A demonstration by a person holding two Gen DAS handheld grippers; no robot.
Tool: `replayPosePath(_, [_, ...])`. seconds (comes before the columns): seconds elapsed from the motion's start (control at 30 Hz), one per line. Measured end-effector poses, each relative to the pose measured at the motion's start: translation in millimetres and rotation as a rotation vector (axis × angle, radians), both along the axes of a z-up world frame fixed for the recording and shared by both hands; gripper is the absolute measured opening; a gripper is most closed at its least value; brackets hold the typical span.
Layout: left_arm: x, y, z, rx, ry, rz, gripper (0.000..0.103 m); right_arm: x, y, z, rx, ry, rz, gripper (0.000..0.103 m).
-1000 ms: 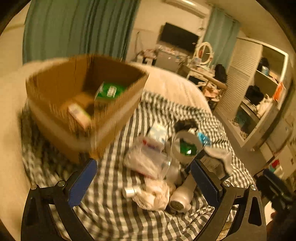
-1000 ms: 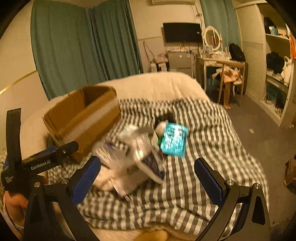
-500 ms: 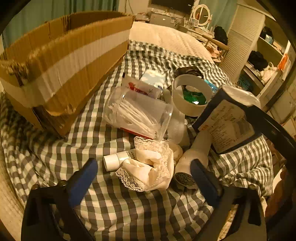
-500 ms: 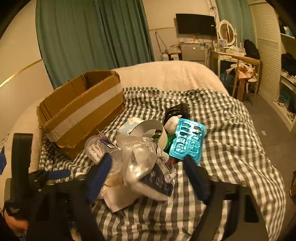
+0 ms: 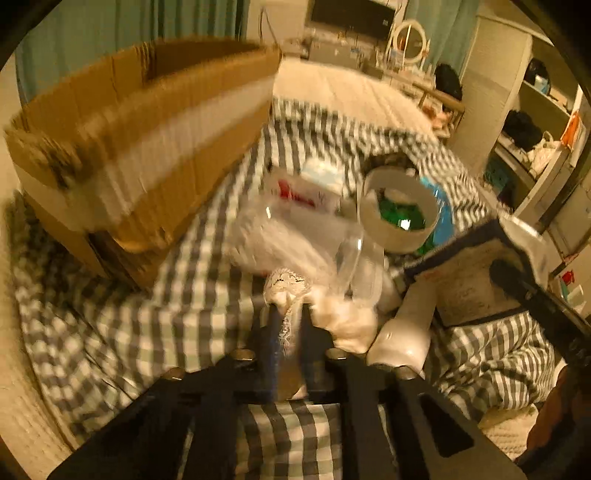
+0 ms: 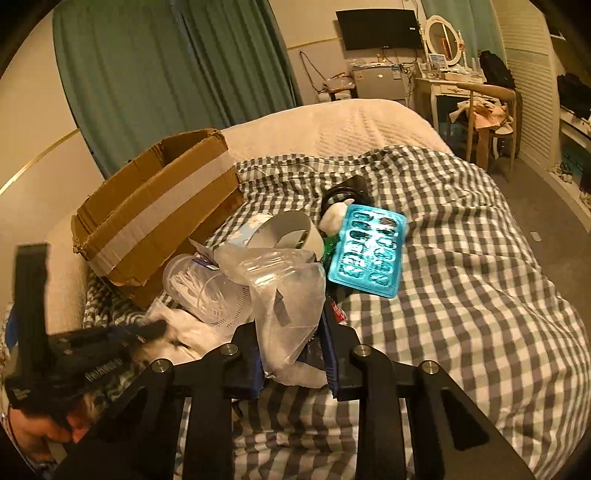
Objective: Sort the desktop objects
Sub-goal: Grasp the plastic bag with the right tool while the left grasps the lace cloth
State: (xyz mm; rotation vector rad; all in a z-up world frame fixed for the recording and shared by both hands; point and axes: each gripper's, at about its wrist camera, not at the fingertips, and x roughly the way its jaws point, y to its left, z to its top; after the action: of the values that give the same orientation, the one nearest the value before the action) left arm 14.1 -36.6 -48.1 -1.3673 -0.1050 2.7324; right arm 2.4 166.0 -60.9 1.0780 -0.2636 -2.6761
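White lace cloth [image 5: 286, 291] was pinched in the left gripper [image 5: 287, 325], low on the checked bed [image 6: 461, 295] beside the box [image 6: 159, 210]. Right gripper [image 6: 291, 343] was clamped on a clear plastic packet [image 6: 284, 295] amid the pile.

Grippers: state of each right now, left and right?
Left gripper: shut on the lace-trimmed white cloth.
Right gripper: shut on the plastic-wrapped dark packet.

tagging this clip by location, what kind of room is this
Most likely a bedroom: the sorting happens on a bed under a checked blanket, with a vanity mirror and teal curtains behind.
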Motion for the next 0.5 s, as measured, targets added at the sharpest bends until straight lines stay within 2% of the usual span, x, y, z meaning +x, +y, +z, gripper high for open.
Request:
replayPosePath(0.17, [19.8, -3.2, 28.3, -0.008, 0.164, 0.013, 0.007, 12.4, 4.5, 13.4, 0.011, 0.030, -0.029, 0.016])
replayPosePath(0.23, [21.6, -1.8, 35.8, -0.013, 0.206, 0.004, 0.007, 17.2, 6.7, 20.2, 0.009, 0.043, -0.037, 0.016])
replayPosePath(0.4, [27.3, 14.0, 52.2, -0.109, 0.280, -0.021, 0.007, 32.5, 12.2, 40.5, 0.031, 0.076, -0.053, 0.015])
replayPosePath(0.5, [42.2, 16.2, 70.1, -0.106, 0.352, -0.033, 0.007, 38.7, 9.5, 51.9, 0.046, 0.084, -0.052, 0.015])
